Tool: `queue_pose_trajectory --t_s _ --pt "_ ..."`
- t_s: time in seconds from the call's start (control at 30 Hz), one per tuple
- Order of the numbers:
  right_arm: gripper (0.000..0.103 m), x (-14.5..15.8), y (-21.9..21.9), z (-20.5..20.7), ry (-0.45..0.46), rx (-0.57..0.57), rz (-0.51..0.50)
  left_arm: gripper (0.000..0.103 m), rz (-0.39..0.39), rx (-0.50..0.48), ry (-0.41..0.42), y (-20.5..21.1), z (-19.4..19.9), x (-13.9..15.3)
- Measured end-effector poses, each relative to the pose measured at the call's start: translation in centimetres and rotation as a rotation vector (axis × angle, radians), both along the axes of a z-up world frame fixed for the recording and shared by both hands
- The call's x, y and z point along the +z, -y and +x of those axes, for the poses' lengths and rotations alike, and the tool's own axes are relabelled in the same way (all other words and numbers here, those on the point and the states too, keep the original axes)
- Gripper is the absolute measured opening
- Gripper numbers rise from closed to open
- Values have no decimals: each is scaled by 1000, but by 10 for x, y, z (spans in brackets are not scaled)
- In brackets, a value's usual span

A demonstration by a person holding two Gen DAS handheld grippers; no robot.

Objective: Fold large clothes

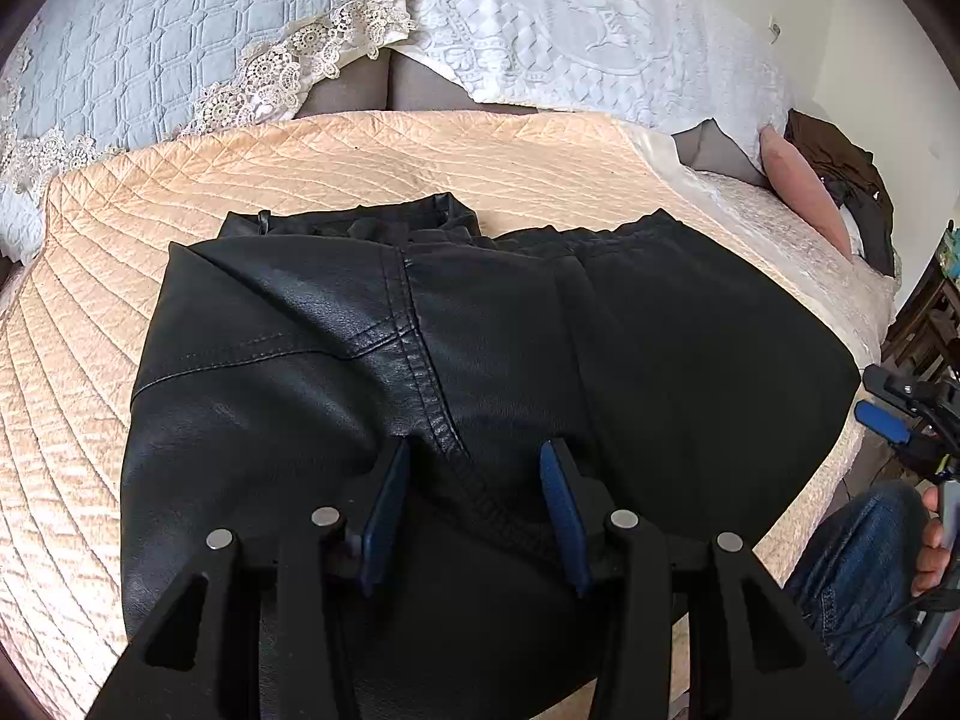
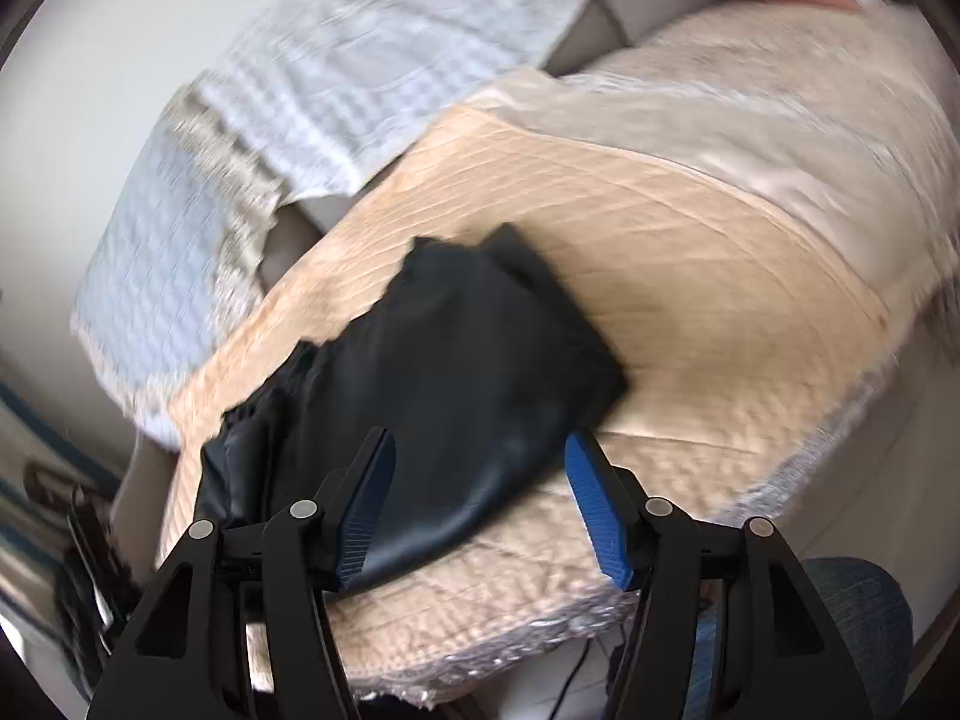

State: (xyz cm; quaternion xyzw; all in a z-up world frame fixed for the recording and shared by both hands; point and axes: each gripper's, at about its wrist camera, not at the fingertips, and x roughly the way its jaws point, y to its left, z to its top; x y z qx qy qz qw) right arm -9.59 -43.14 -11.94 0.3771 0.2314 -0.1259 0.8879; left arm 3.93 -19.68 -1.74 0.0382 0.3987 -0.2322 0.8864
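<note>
A black leather garment [image 1: 420, 348] lies folded on the peach quilt [image 1: 90, 360], its stitched seams facing up. My left gripper [image 1: 474, 456] is open just above its near part, with a seam running between the fingers. My right gripper [image 2: 480, 444] is open and empty, off the right edge of the garment [image 2: 456, 372]; that view is blurred. It also shows at the right edge of the left wrist view [image 1: 888, 414], beside the bed.
White and pale blue lace covers [image 1: 180, 48] lie at the back. A pink pillow [image 1: 804, 192] and dark clothes [image 1: 852, 180] sit at the far right. A knee in blue jeans [image 1: 852, 576] is by the bed's near edge.
</note>
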Motion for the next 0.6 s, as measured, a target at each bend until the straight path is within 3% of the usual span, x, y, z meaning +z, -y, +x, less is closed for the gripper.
queue_pose_trajectory --t_s 0.1,0.33,0.47,0.6 --pt "61 -14 13 14 -13 -18 63 46 9 -2 -3 1 1 0" --pt "64 0 12 22 92 -13 85 46 14 -4 -15 2 2 1" --pt "64 -13 20 33 60 -31 96 46 8 -3 -16 2 3 0" --pt "64 -14 30 40 107 -92 124 46 7 -7 -19 2 3 0"
